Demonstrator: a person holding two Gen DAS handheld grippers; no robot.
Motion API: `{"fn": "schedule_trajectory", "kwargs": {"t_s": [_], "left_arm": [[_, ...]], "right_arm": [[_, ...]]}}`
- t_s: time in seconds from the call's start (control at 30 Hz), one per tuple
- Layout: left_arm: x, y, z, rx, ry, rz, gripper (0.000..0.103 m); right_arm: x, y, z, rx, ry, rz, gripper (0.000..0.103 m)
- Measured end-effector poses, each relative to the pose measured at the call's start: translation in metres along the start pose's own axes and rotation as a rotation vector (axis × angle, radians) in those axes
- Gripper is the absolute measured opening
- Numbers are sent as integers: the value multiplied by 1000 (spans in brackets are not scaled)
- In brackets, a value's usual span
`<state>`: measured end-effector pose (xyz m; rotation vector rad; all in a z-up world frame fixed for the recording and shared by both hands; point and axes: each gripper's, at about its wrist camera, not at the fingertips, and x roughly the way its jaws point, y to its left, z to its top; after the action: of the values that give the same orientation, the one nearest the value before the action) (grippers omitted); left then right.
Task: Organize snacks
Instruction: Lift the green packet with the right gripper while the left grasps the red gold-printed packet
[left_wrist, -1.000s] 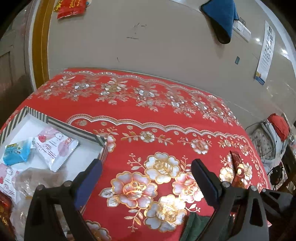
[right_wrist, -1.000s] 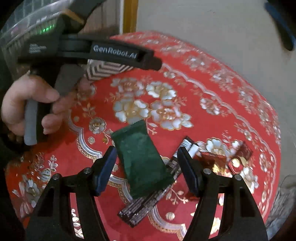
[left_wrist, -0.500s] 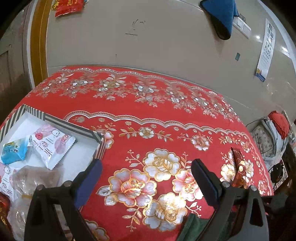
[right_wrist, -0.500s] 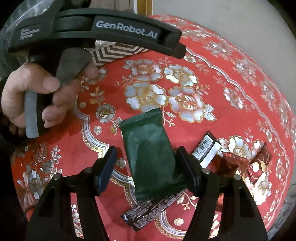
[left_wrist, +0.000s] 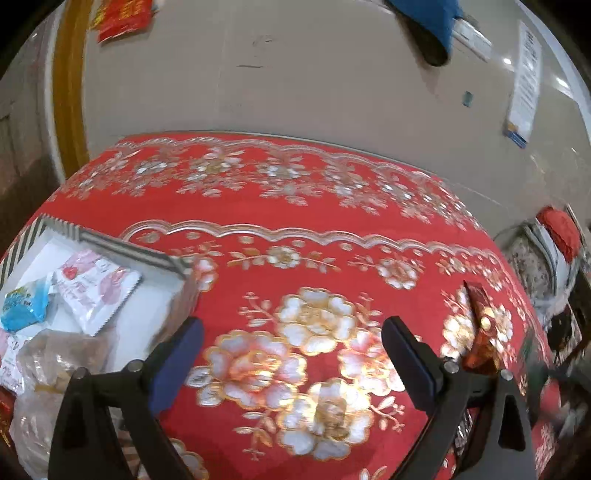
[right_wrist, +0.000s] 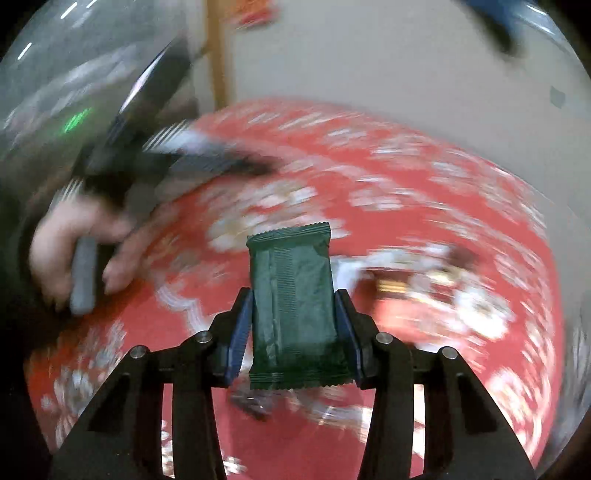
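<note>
Over the red flowered tablecloth (left_wrist: 295, 229) the right gripper (right_wrist: 293, 325) has just picked up the dark green snack packet (right_wrist: 291, 306). A second ago that packet lay flat on the cloth on top of a dark striped bar, with the jaws wide on either side of it. Now the jaws are closing in, the blue pads look pressed against both long edges, and the packet stands up off the table. The whole background is smeared, so that hand is swinging fast, toward the left side as far as I can judge.

The left gripper (left_wrist: 291, 354) hasn't really budged; it hangs spread apart with nothing in it, right beside the striped-rim box (left_wrist: 122, 247) that already holds a pink-and-white packet (left_wrist: 96, 291) and a blue one (left_wrist: 24, 302). A few red wrappers (left_wrist: 484, 332) are left out on the cloth. My guess is the green one goes in the box next.
</note>
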<state>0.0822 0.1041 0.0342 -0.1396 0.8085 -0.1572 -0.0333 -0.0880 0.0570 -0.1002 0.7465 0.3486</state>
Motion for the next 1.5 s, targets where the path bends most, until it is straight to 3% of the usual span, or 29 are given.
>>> {"fn": "schedule_trajectory", "kwargs": {"t_s": [0.13,0.23,0.37,0.43,0.6,0.93,1.07,1.3,1.4,1.5], "left_arm": [[-4,-41,-12,165,-13,-120,98],[-10,-81,-26,338,-33,-206,98],[-13,-129,-45,489,5,-228,98],[-12,-146,-46,481,39,-222,98],[8,-168,-44,362,210,-190,97],[26,-187,-41,355,193,-45,76],[24,-184,-36,365,174,-64,68],[24,-174,-30,359,182,-181,61],[22,-174,-29,342,187,-190,62],[26,-174,-25,283,220,-184,69]], "right_arm": [[-16,-61,10,240,-90,-229,44],[-15,-86,13,350,-146,-252,44],[-2,-92,2,414,-192,-252,44],[3,-94,0,412,-157,-279,44],[-11,-112,-12,471,-196,-274,44],[-29,-111,-11,500,-259,-234,44],[-28,-110,-11,502,-256,-215,44],[-28,-105,-10,488,-259,-201,44],[-28,-106,-10,491,-257,-201,44],[-28,-106,-10,493,-258,-203,44]]}}
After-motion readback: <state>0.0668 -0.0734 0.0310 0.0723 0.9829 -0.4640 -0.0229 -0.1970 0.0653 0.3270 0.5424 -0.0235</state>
